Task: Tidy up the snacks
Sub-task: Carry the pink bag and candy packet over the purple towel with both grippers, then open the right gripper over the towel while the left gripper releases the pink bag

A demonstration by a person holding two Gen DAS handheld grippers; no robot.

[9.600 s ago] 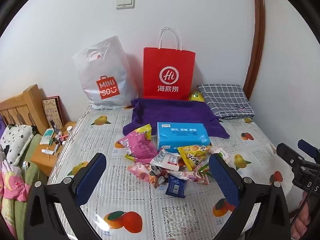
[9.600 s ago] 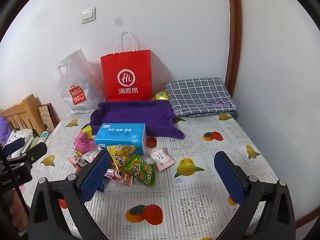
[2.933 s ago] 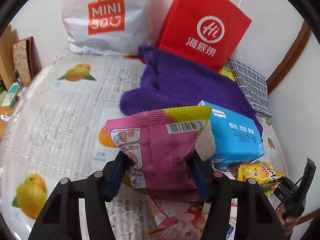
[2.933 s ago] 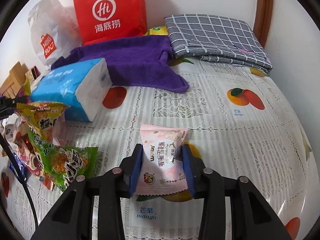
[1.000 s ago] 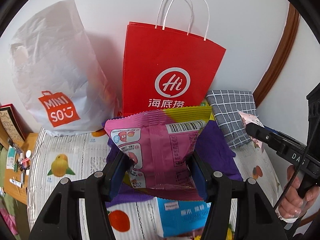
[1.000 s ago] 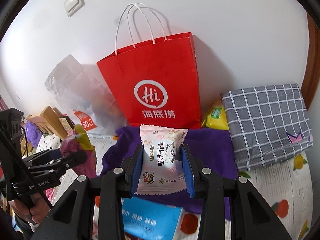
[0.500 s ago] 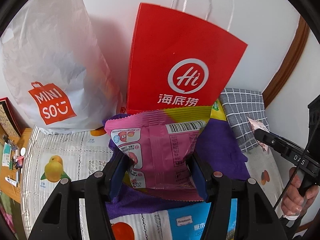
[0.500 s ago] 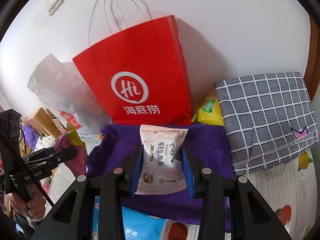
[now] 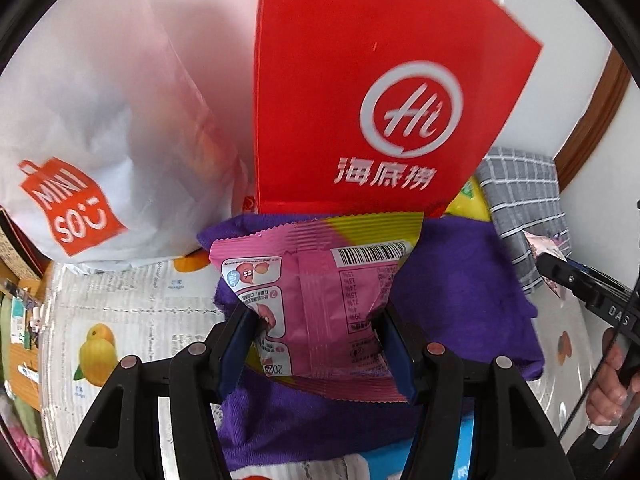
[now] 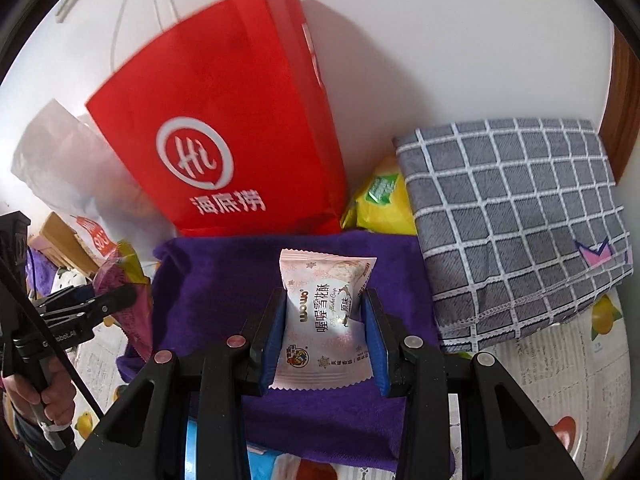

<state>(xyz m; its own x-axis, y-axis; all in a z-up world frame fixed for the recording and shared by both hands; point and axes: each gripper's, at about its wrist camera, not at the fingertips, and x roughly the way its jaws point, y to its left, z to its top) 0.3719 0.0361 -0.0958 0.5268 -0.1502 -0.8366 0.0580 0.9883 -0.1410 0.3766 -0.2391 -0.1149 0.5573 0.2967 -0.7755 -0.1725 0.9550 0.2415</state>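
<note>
Purple towel (image 10: 224, 280) lies clear ahead; red bag (image 9: 360, 100) walls off the back

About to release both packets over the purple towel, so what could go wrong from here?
1. The left gripper pinches only the lower part of the pink snack bag; it may flop sideways on release.
2. The purple towel is rumpled, so the pale pink packet in the right gripper could slide.
3. The red paper bag leans close behind; a bump might tip it.
</note>
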